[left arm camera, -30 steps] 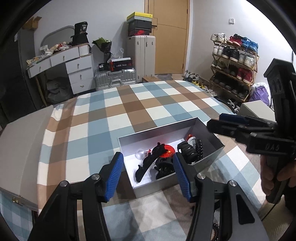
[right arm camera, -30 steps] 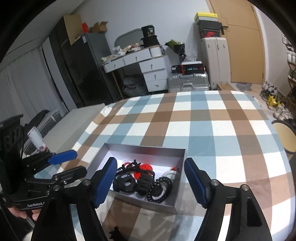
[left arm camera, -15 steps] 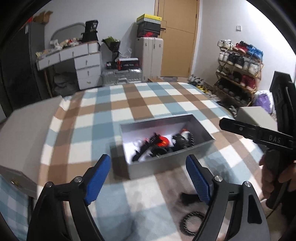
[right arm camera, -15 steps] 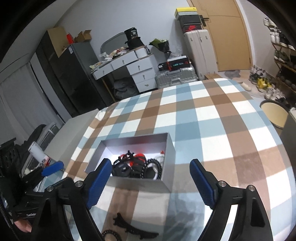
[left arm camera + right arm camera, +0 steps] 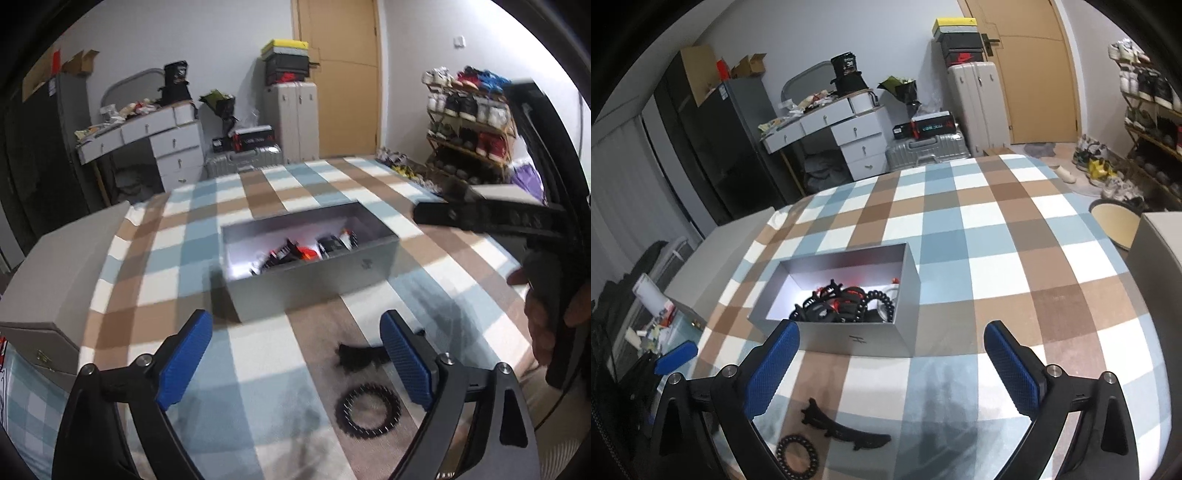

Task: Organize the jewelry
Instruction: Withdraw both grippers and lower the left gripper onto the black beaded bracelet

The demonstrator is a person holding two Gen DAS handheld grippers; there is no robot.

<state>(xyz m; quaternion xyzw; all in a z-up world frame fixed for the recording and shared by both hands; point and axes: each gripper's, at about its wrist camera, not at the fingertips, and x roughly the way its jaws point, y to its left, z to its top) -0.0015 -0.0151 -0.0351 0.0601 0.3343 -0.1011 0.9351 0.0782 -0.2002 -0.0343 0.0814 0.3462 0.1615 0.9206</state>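
Note:
An open grey box sits on the checked cloth and holds several black and red hair clips and bead rings. In front of it on the cloth lie a black beaded ring and a black hair clip. My left gripper is open and empty above the cloth, near the ring and clip. My right gripper is open and empty just in front of the box; it also shows at the right of the left wrist view.
A flat grey lid or box lies at the cloth's left edge. Another grey box stands at the right edge. Behind are a white dresser, suitcases and a shoe rack.
Both grippers have pulled back from the box toward me and risen. The ring and the hair clip on the cloth have come into view.

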